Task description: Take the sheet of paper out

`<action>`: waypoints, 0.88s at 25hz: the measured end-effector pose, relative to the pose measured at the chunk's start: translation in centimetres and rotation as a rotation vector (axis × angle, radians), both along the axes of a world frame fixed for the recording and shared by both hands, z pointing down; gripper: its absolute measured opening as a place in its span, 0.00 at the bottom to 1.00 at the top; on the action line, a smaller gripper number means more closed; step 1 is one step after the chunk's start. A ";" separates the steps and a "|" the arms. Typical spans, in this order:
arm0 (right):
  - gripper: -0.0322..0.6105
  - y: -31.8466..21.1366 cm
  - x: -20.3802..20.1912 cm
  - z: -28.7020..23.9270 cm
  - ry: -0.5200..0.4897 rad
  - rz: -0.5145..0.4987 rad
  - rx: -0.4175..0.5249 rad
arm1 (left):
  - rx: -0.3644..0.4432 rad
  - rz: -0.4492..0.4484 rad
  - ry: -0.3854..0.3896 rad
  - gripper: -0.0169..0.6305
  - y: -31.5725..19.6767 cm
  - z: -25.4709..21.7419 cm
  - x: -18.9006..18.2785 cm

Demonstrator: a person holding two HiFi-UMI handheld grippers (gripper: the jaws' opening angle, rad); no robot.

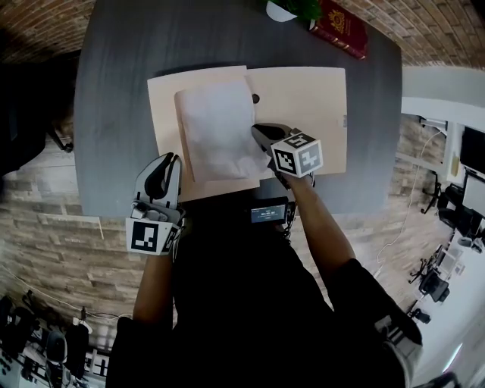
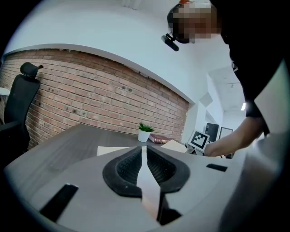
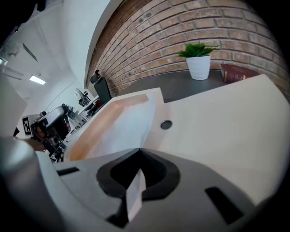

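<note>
pinching the white sheet of paper (image 1: 216, 125) at its 5 o'clock corner, the right gripper (image 1: 260, 135) has its jaws pressed together on the thin sheet. the sheet lies on the left half of an open beige folder (image 1: 303, 98), at 9 o'clock from the folder's round snap (image 1: 255, 98), and its lower corner is crumpled near the gripper. the left gripper (image 1: 171, 161) sits at the folder's 8 o'clock edge, jaws closed on a thin beige strip of that edge. the folder rests flat on a dark grey table (image 1: 121, 91). at the table's 12 o'clock edge stand a small potted plant (image 1: 286, 7) and, just beside it, a red book (image 1: 342, 29).
</note>
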State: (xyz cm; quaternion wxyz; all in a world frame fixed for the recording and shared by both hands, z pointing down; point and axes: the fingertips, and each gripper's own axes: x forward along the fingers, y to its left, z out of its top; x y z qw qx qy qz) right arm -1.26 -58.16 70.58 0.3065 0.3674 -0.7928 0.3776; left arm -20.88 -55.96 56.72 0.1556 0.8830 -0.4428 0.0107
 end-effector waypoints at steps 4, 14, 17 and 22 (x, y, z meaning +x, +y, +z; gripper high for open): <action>0.06 0.3 3.0 -0.6 0.031 0.039 0.017 | -0.018 0.016 -0.007 0.07 0.4 0.2 0.6; 0.06 1.2 9.3 -2.6 0.085 0.128 0.071 | 0.001 0.050 -0.014 0.07 1.2 -0.4 1.9; 0.06 1.6 11.0 -3.6 0.103 0.153 0.093 | 0.000 0.058 -0.014 0.07 1.6 -0.4 2.2; 0.06 2.6 13.8 -5.4 0.127 0.194 0.126 | 0.023 0.075 -0.008 0.07 2.3 -1.5 3.0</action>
